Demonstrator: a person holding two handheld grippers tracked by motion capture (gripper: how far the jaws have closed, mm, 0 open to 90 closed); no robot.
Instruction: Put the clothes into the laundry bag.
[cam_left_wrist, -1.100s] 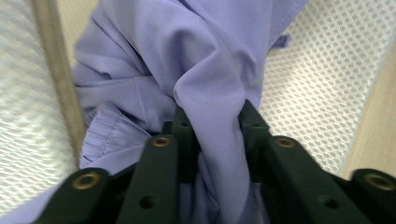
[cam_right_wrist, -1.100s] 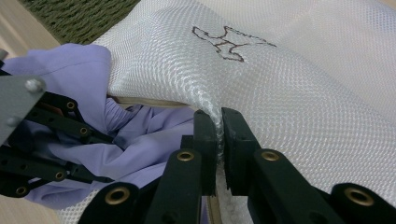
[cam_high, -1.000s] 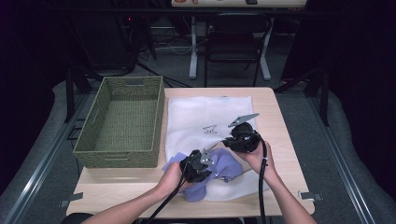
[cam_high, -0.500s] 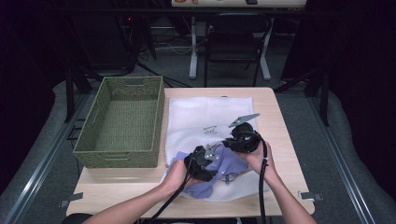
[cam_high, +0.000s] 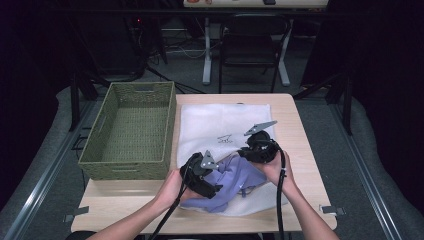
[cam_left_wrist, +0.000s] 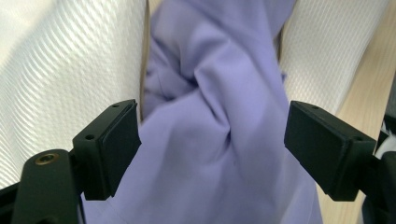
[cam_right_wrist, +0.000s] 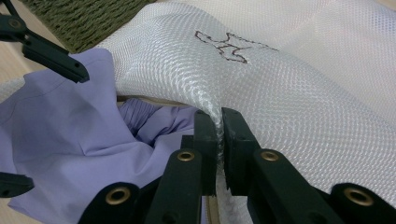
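Dark room, chair (cam_high: 252, 47) and desk legs behind; wooden table (cam_high: 305, 150) with green woven basket (cam_high: 131, 131) at left, empty. White mesh bag (cam_high: 220, 125) lies flat on the table, small stitched logo (cam_high: 224, 139) on top. Right gripper (cam_high: 249, 150) is clamped on the bag's mouth edge (cam_right_wrist: 218, 122), lifting it. Left gripper (cam_high: 212, 191) has just been opening: jaws apart with purple cloth (cam_left_wrist: 219, 140) between them, pads not pressing. Cloth sits bunched at the bag's opening near the table's front edge, partly tucked under the raised mesh. Judgement: cloth is light, soft, limp, will sag and slide on mesh; grab a thick fold, not a single layer. Mesh is thin but grippy; hem is the right hold. Looks like stuffing cloth into bag, partway done.
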